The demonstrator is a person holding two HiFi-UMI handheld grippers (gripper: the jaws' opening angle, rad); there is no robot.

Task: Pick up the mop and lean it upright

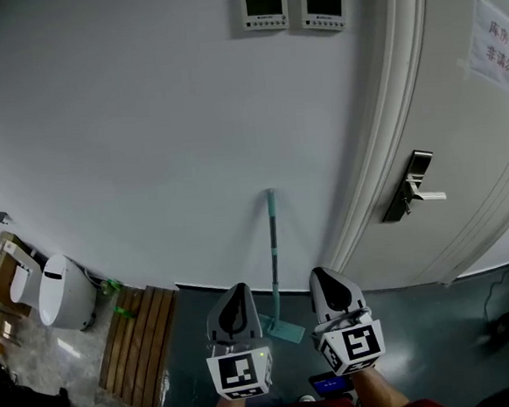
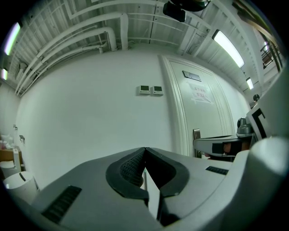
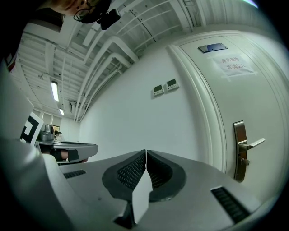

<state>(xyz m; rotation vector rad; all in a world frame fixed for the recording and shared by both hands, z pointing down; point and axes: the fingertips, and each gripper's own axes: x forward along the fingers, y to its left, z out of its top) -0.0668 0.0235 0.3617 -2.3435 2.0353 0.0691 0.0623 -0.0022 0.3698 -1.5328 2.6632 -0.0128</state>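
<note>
A mop with a teal handle [image 1: 273, 249] stands upright against the white wall, its flat teal head [image 1: 285, 330] on the dark floor. My left gripper [image 1: 235, 294] is just left of the mop head and my right gripper [image 1: 329, 279] just right of it, both pointing level at the wall. Neither touches the mop. In the left gripper view the left gripper [image 2: 144, 151] has its jaw tips together with nothing between them. The right gripper [image 3: 146, 153] in its own view is likewise shut and empty.
A white door with a metal lever handle [image 1: 417, 189] and a paper notice [image 1: 494, 41] fills the right. Two wall control panels [image 1: 292, 9] hang high up. A wooden slat pallet [image 1: 141, 343] and a white rounded fixture [image 1: 65, 293] lie at the left.
</note>
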